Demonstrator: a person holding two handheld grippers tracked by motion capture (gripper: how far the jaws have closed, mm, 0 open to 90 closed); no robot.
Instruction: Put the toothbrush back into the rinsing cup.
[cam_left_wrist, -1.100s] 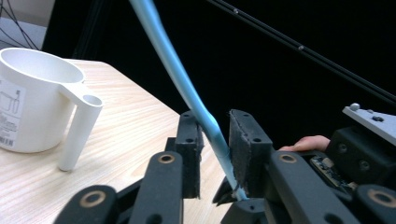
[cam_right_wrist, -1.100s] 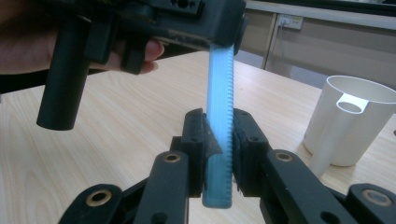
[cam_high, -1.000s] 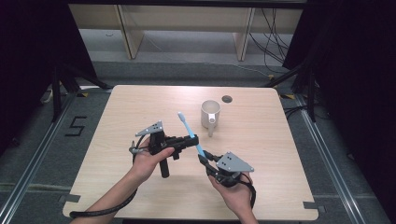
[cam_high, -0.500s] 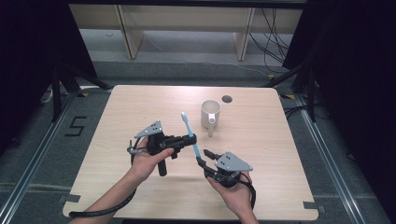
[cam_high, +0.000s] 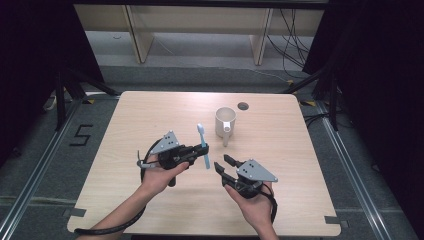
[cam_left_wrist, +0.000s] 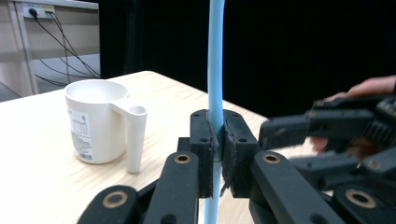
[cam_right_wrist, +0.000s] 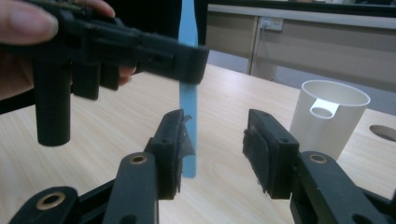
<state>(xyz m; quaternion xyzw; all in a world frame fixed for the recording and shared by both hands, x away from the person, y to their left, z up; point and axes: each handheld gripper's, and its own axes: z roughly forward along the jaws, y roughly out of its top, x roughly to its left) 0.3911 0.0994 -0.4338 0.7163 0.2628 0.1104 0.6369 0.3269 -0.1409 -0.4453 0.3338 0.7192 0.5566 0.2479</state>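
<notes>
Above the surface (cam_high: 150, 115) my left tongs (cam_high: 202, 148) clamped the blue toothbrush (cam_high: 203, 145) upright mid-handle, just short of the white mug (cam_high: 224, 121). Right tongs (cam_high: 224, 165) sat wide and empty nearby. I figured keeping it vertical mattered, then lowering it straight in.

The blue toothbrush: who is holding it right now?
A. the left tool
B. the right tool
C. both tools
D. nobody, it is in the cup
A: the left tool has its jaws squeezed shut on the blue toothbrush, while the right tool sits open and apart from it, and the white cup stands farther back on the table.
</notes>
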